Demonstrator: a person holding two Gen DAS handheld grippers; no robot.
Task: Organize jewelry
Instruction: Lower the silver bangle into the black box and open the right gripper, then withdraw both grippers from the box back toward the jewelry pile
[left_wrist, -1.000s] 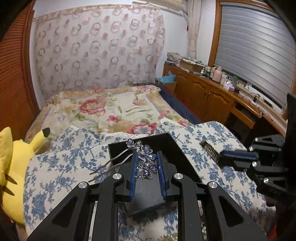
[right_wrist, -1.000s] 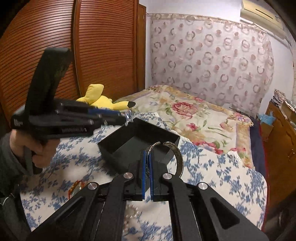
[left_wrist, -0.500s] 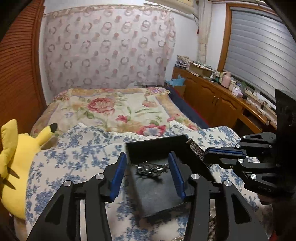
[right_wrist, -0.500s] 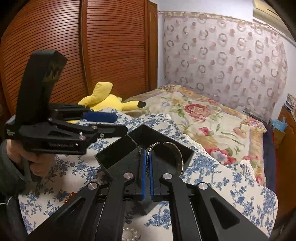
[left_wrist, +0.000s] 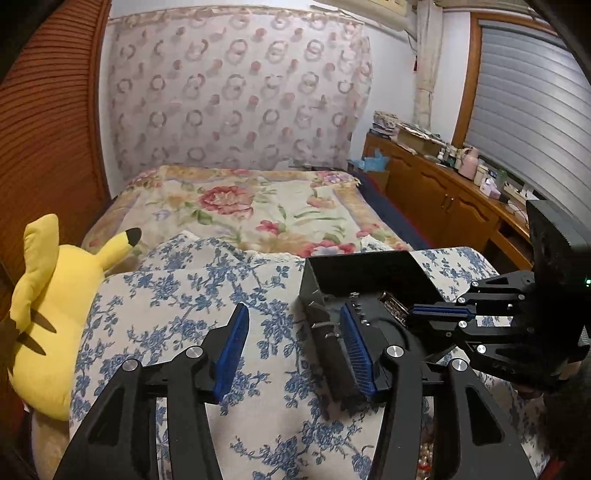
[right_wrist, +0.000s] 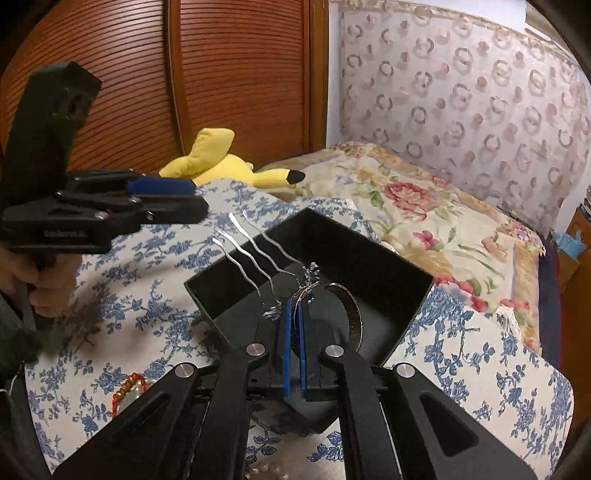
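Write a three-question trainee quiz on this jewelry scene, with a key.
1. True or false: the left gripper is open and holds nothing.
2. What does the right gripper pinch? A) bangle B) pearl beads C) plush toy
3. Fill in: the hairpin lies with its prongs over the rim of the black ____.

Key: 1 true; 2 A; 3 box.

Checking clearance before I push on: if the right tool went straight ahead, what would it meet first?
Probably the far wall of the black box; the right tool, shut on the bangle, already sits over it. Depth is uncertain.
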